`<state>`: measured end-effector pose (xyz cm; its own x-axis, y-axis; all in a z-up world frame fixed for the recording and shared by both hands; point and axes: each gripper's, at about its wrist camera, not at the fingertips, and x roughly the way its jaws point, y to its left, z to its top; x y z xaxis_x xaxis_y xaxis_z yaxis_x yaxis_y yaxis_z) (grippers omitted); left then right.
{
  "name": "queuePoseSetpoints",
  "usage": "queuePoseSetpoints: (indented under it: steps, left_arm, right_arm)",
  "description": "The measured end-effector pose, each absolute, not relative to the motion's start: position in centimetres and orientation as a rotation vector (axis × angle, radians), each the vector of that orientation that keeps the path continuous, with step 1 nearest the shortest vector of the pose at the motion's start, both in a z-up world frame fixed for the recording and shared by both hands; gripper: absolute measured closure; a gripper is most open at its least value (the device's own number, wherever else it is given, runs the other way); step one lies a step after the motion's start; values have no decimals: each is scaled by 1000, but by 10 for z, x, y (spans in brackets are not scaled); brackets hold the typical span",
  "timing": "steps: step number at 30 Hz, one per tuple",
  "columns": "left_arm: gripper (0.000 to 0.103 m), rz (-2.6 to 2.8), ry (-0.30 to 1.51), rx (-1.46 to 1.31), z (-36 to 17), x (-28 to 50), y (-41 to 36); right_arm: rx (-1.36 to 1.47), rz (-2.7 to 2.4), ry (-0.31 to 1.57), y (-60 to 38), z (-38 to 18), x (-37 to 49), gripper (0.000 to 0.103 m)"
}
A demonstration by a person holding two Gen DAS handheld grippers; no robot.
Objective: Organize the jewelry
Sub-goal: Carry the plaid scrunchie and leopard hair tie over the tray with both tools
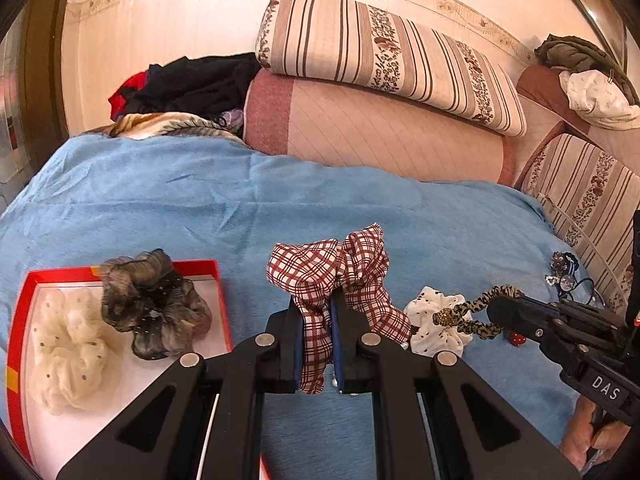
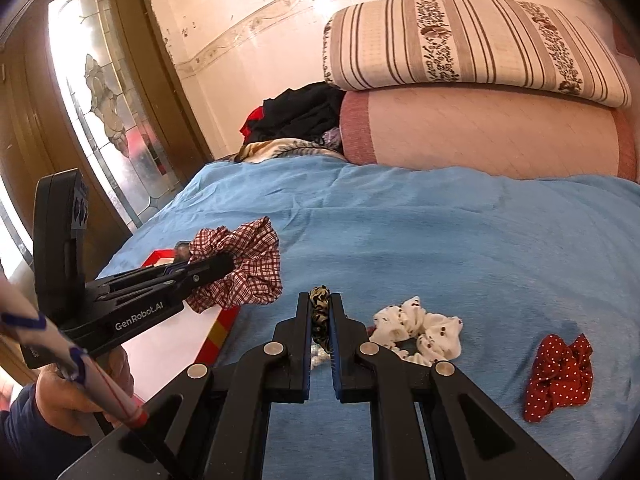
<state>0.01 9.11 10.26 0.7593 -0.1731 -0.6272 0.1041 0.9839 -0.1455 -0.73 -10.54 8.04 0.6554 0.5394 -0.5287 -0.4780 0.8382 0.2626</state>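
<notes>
My left gripper [image 1: 315, 300] is shut on a red-and-white plaid scrunchie [image 1: 320, 272] and holds it above the blue blanket, just right of the red box [image 1: 24, 304]. The box holds a cream scrunchie [image 1: 68, 356] and a grey-black scrunchie [image 1: 154, 304]. My right gripper [image 2: 321, 300] is shut on a leopard-print hair tie [image 2: 320, 312], which also shows in the left wrist view [image 1: 468, 314]. A white dotted scrunchie [image 2: 418, 330] lies on the blanket right of it. A red polka-dot scrunchie [image 2: 558, 376] lies further right.
A blue blanket [image 1: 240, 200] covers the bed. Rolled bedding and a striped pillow [image 1: 384, 56] lie at the back, with dark clothes [image 1: 192, 84] beside them. Beaded hair ties [image 1: 564, 272] lie at the blanket's right edge. A glass door [image 2: 100, 92] stands on the left.
</notes>
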Motion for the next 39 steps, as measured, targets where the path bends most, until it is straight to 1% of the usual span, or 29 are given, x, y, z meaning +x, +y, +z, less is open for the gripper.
queuePoseSetpoints:
  steps: [24, 33, 39]
  left_arm:
    - [92, -70, 636, -72, 118, -21, 120]
    - [92, 3, 600, -163, 141, -50, 172]
    - [91, 101, 622, -240, 134, -74, 229]
  right_arm:
    - [43, 657, 618, -57, 86, -27, 95]
    - [46, 712, 607, -34, 92, -42, 95]
    - [32, 770, 594, -14, 96, -62, 95]
